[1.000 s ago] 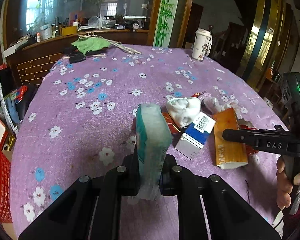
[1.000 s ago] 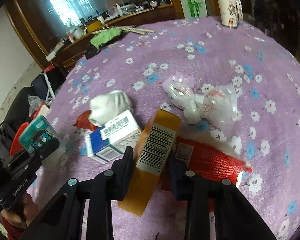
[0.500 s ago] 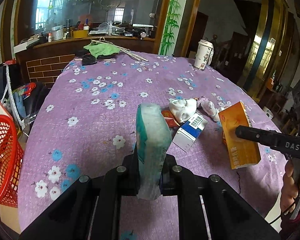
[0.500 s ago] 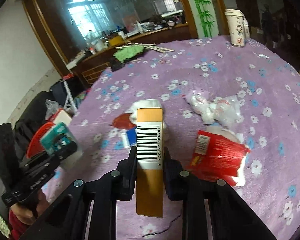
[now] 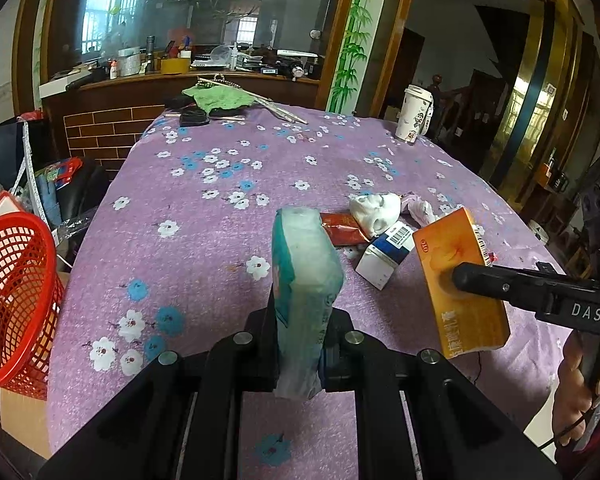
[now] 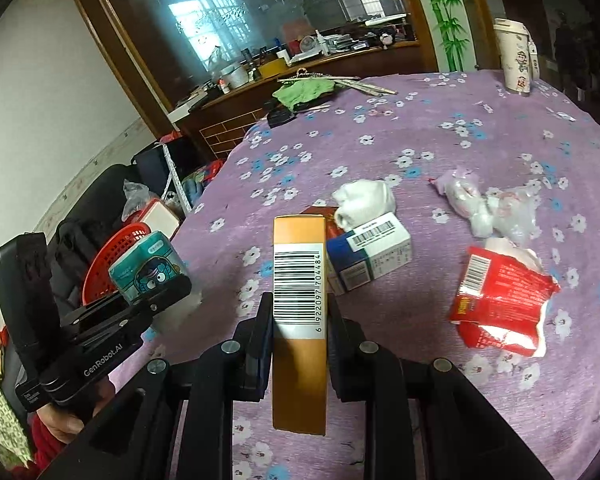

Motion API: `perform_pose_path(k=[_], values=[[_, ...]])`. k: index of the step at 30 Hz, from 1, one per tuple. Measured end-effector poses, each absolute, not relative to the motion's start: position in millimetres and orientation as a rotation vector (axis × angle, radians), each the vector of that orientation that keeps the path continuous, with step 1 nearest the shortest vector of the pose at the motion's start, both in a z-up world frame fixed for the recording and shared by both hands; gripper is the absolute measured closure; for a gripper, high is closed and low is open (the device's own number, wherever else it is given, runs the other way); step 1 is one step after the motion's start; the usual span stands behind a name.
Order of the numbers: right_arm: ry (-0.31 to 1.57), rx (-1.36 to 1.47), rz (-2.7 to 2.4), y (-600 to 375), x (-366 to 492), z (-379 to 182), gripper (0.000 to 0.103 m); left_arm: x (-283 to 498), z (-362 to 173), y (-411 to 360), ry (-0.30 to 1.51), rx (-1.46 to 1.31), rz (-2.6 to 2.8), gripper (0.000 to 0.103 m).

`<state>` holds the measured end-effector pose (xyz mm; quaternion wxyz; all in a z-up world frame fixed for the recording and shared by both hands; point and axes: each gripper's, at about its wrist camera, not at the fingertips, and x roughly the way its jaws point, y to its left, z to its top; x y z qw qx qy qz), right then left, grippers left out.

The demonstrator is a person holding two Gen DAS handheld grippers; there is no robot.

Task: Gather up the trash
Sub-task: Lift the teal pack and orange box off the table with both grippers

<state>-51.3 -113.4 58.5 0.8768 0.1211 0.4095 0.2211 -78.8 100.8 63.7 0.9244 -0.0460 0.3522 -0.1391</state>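
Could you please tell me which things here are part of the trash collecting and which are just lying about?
Part of the job:
tissue pack in the left gripper
orange box in the right gripper
blue-and-white box
red wrapper
crumpled white paper
plastic bag
red basket

Lying about:
paper cup
green cloth

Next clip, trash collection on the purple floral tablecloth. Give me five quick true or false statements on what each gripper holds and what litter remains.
1. The left gripper clamps a teal plastic-wrapped tissue pack. True.
2. The right gripper is empty. False: it grips an orange cardboard box with a barcode.
3. A red mesh basket stands beside the table's edge. True.
4. The blue and white carton is already in the basket. False: it lies on the purple tablecloth.
5. A torn red foil wrapper lies on the cloth. True.
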Motion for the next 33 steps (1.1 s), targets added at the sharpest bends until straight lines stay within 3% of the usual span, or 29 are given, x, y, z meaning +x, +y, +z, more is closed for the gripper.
perform_pose_path(k=[33], values=[[0.875, 0.225, 0.511, -87.5, -51.8, 52.3, 0.078, -88.2, 62.9, 104.6, 0.717, -0.085, -0.288, 0.09]])
